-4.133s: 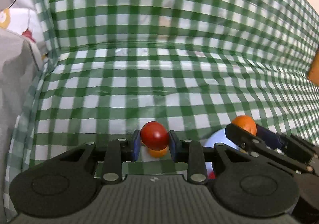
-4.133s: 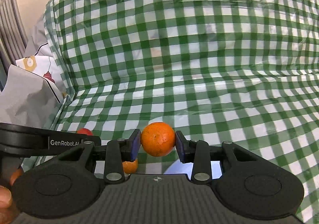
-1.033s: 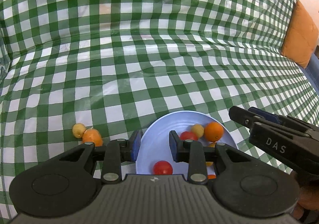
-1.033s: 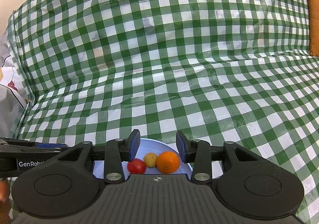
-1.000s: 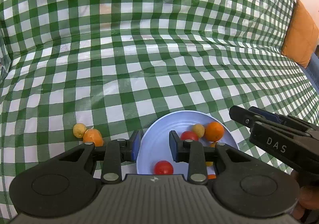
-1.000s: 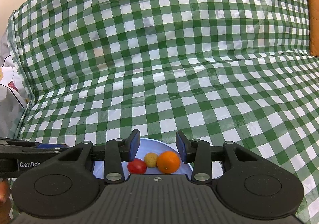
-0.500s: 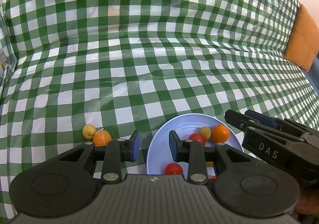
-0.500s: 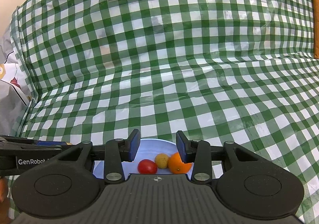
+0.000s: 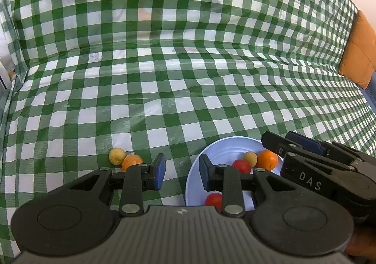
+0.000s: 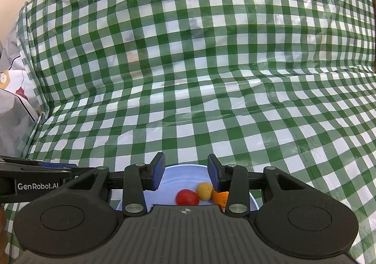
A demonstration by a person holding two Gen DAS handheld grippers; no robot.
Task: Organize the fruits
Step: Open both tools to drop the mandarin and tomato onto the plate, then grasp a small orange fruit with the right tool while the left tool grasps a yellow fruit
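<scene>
A pale blue plate [image 9: 225, 148] lies on the green checked cloth. It holds an orange [image 9: 266, 159], a small yellow fruit [image 9: 250, 158] and two red tomatoes [image 9: 242, 166], one [image 9: 213, 200] close under my left gripper. My left gripper [image 9: 181, 172] is open and empty, over the plate's left rim. On the cloth to its left lie another orange [image 9: 131, 161] and a small yellow fruit [image 9: 116, 156]. My right gripper [image 10: 185, 173] is open and empty above the plate [image 10: 185, 171], over a tomato [image 10: 187, 197], yellow fruit [image 10: 204, 190] and orange [image 10: 219, 197].
The checked cloth [image 9: 178, 90] runs up a backrest behind. An orange cushion [image 9: 358, 50] lies at the far right. Grey and white wrapping [image 10: 14, 104] lies at the left edge. The right gripper's body [image 9: 317, 165] crosses the plate's right side.
Both grippers released their fruit onto the plate earlier. In the last second my left gripper has shifted left, toward the orange and yellow fruit on the cloth. The right gripper also drifted slightly left.
</scene>
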